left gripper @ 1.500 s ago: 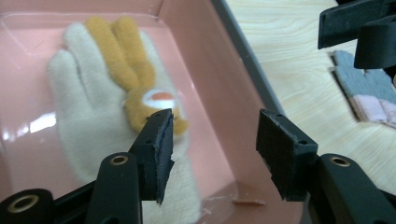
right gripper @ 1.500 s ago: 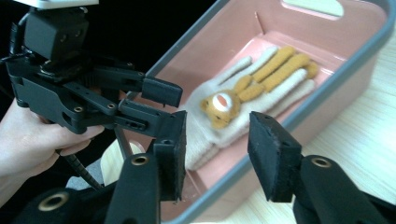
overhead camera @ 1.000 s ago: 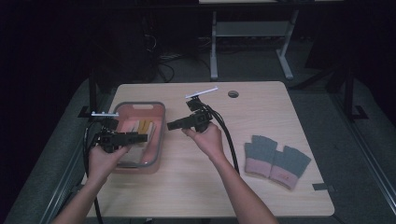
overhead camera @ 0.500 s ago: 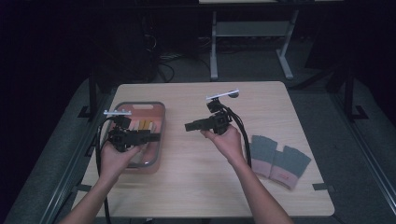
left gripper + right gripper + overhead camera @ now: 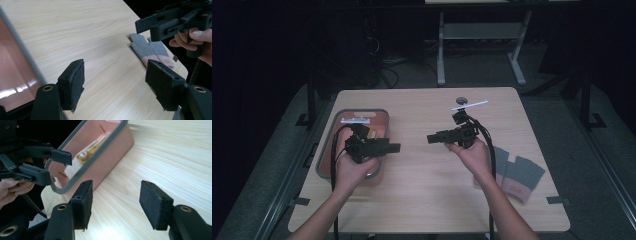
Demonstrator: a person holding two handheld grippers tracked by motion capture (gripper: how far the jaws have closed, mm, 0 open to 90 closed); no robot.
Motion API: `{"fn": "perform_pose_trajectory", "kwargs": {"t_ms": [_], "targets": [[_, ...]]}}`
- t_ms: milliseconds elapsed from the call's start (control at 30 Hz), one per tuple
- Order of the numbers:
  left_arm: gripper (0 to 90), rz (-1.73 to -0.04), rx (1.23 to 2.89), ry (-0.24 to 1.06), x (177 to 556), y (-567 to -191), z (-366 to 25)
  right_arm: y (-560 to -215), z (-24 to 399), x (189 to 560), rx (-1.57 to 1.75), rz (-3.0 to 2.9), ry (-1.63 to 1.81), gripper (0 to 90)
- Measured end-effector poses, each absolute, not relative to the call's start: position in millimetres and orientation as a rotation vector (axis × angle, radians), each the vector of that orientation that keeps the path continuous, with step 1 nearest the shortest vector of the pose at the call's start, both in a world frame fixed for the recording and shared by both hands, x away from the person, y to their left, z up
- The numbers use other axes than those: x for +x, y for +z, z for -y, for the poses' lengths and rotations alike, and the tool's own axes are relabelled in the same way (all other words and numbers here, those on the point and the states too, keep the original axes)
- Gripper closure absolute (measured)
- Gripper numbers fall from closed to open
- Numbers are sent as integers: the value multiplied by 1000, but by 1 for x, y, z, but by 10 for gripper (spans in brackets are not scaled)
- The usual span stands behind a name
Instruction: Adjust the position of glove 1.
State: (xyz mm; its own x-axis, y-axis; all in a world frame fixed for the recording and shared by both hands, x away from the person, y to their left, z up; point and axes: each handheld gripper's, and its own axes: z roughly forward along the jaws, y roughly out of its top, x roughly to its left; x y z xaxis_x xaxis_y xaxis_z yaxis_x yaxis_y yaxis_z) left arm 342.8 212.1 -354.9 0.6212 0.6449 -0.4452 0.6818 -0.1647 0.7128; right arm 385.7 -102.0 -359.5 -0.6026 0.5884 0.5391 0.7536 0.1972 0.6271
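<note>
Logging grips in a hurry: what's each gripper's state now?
Left gripper: open, holding nothing, jaws just been opening.
Right gripper: open, holding nothing, jaws just been opening.

Both forearms are bare, no sleeves. The black left gripper (image 5: 394,148) and black right gripper (image 5: 432,137) carry foam-padded jaws, brass-ringed pivot screws, grey plates on top, and black trailing cables.

The left gripper (image 5: 115,85) hung over the wooden table (image 5: 82,32) with nothing between its jaws, which had just been opening. The pink tray (image 5: 12,72) lay at the left. Farther off, grey gloves (image 5: 150,48) lay flat near the table's edge, below the right gripper (image 5: 150,26).
</note>
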Motion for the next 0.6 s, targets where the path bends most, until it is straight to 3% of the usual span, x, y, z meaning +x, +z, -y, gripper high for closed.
{"fn": "perform_pose_trajectory", "kwargs": {"t_ms": [600], "targets": [[306,-955,1882,-95,338,-361,-155,-362,171,361,-1403,2330,-1369,418]]}}
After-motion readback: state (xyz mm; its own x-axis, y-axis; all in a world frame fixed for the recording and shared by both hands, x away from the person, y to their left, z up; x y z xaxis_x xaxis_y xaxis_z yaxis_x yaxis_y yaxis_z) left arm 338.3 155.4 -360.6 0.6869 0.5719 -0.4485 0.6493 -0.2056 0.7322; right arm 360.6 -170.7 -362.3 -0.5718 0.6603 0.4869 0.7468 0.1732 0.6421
